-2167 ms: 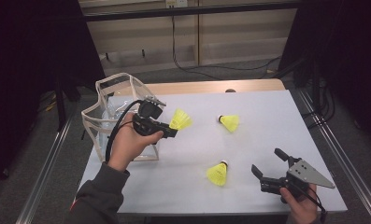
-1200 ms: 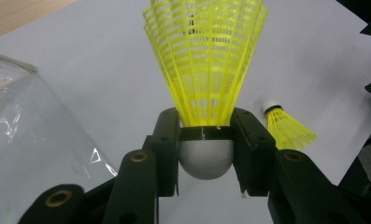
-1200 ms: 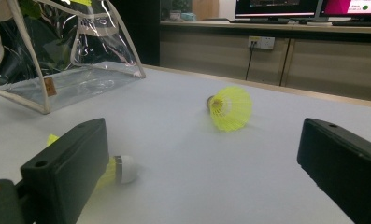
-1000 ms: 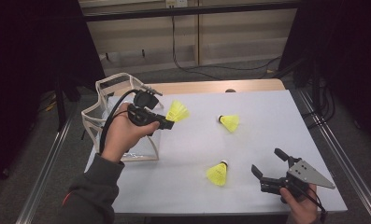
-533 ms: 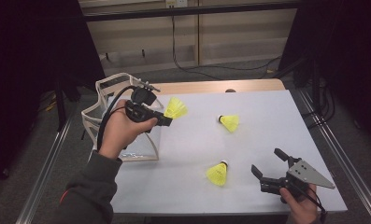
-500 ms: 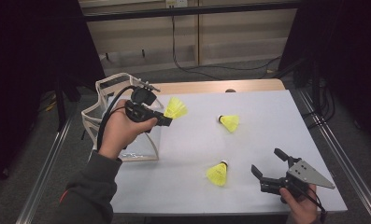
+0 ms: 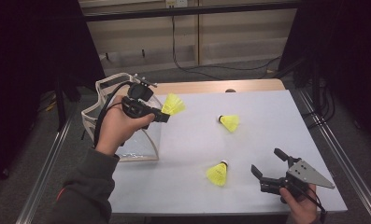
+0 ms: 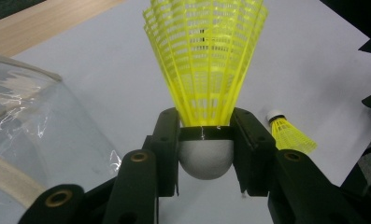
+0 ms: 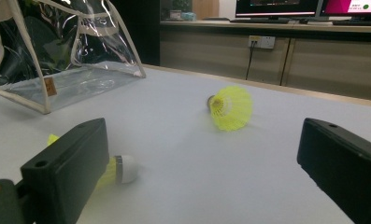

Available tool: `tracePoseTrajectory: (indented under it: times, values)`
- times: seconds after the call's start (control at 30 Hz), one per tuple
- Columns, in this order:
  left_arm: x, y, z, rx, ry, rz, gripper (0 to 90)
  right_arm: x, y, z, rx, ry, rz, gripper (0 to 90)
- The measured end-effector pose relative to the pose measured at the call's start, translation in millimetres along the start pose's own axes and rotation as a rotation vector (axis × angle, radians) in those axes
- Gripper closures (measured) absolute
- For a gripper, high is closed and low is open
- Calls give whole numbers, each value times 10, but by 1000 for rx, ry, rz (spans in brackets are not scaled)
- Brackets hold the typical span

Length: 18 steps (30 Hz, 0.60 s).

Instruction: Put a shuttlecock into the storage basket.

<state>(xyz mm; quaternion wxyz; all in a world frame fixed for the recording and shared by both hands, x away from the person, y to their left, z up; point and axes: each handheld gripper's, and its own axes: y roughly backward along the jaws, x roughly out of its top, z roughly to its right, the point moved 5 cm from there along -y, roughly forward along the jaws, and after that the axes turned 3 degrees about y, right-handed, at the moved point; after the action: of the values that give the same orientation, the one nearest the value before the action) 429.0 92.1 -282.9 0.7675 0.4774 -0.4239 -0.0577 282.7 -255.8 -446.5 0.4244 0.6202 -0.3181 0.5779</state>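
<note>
— So, what has the left gripper [image 7: 162, 115] got?
— A yellow shuttlecock [image 7: 173, 103], pinched at its white cork, lifted above the table's [image 7: 267, 112] far left corner beside the clear bag [image 7: 103, 93].
— And the right gripper [image 7: 266, 165]?
— Jaws spread wide, holding nothing, near the front right corner, next to another shuttlecock [image 7: 217, 173].

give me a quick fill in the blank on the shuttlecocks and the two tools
1. The left tool grips a yellow shuttlecock by its white ____.
2. The right tool has its jaws ____.
3. ____ more shuttlecocks lie on the white table.
4. The clear bag stands near the ____ tool.

Missing words: cork; open; two; left
</note>
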Motion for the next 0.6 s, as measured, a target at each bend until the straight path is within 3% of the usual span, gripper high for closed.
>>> tracePoseTrajectory:
  times: [0.6]
  values:
    - [30,128,-125,15,39,23,647,0,2,4,0,-1,0,20]
